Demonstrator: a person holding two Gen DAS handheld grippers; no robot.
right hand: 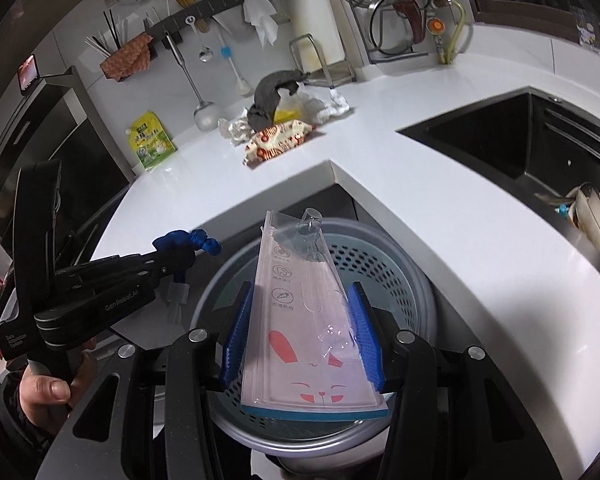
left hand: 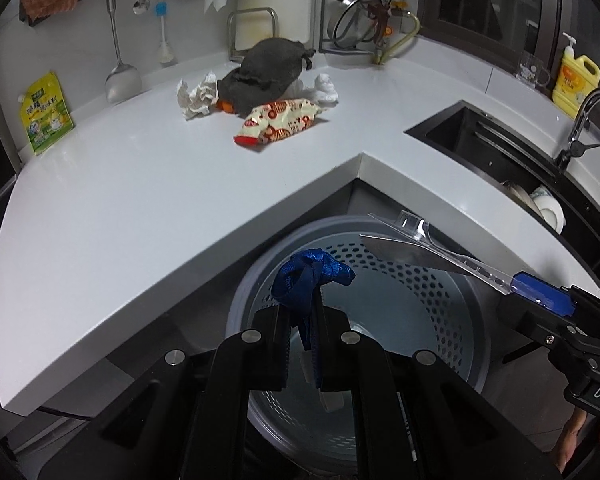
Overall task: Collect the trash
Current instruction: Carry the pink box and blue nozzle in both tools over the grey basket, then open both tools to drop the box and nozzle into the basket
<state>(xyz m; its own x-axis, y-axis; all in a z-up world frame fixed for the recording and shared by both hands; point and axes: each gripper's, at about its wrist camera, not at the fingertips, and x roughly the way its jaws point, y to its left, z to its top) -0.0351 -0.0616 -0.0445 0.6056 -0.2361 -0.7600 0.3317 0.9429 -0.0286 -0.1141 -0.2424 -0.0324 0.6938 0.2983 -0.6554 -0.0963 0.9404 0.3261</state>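
Two grippers hung directly above the grey perforated plastic bin (left hand: pixel 400 280). We noted the left gripper (left hand: pixel 300 332) clenched on a knotted blue fabric strap (left hand: pixel 312 276), and the right gripper (right hand: pixel 300 336) grasping a clear plastic blister pack with a red rabbit print (right hand: pixel 300 320), its long axis pointing away from the jaws. Both needed only release. More litter lay on the white desk (left hand: pixel 140 200). "GenRobot.AI" was legible.

From my remote seat, the dark cloth (left hand: pixel 266 74) hid most of an orange scrap (left hand: pixel 225 105) beneath it. My left gripper (left hand: pixel 300 320) covered the near wall of the perforated bin (left hand: pixel 400 276). The sink (left hand: pixel 500 152) was cropped by the right edge, its dishes (left hand: pixel 540 204) indistinct.
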